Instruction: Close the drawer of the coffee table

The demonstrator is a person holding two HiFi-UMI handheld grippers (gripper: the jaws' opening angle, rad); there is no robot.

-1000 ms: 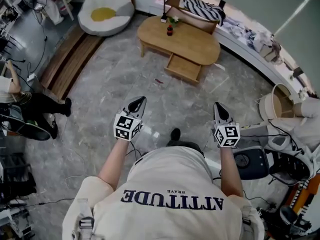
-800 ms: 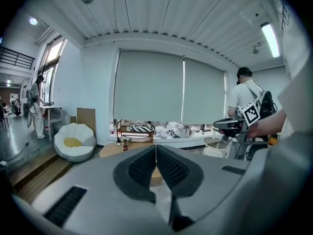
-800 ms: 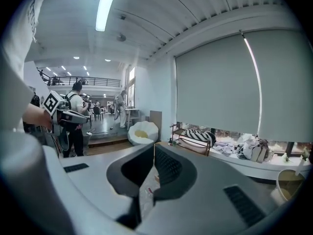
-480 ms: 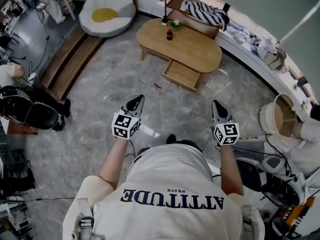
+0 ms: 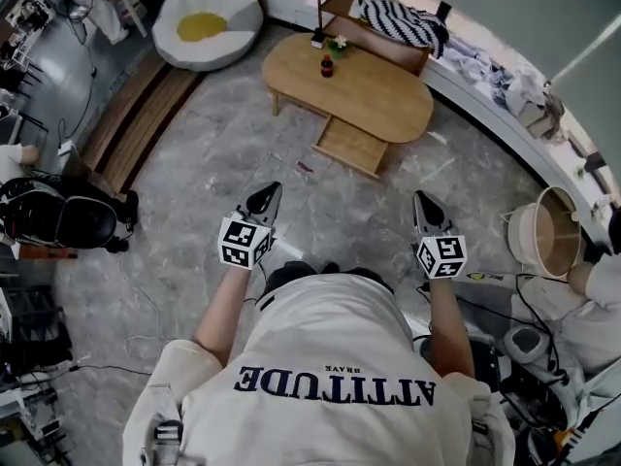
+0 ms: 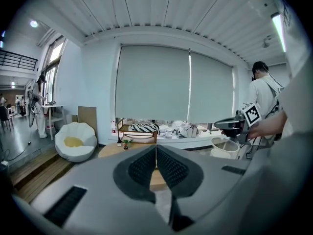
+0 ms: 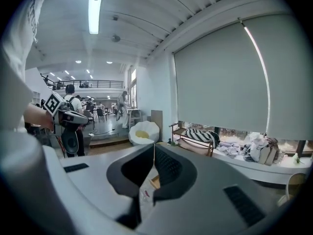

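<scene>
We hold two grippers out in front of us, and both are closed with nothing in them. The left gripper point(image 5: 273, 191) has its two black jaws pressed together. In the left gripper view point(image 6: 156, 151) there is only a thin line between them. The right gripper point(image 5: 419, 198) is the same. In the right gripper view point(image 7: 154, 152) its jaws meet and hold nothing.

The thing we care about is the oval light-brown wooden coffee table point(image 5: 374, 90). It stands ahead of us on the grey stone floor point(image 5: 213, 153). A small dark bottle point(image 5: 327, 65) sits on top of it. The flat wooden drawer point(image 5: 351, 148) sticks out from the side of the table that faces us. We can see down into it, so it is wide open.

Both grippers point toward the table, but they are well apart from it. Bare floor lies between us and the drawer. Nothing is touching the drawer.

So we think the job has hardly begun. No part of the closing is done. We first need to get close to the table. Then we need to put a gripper against the front of the drawer and push it all the way in.
</scene>
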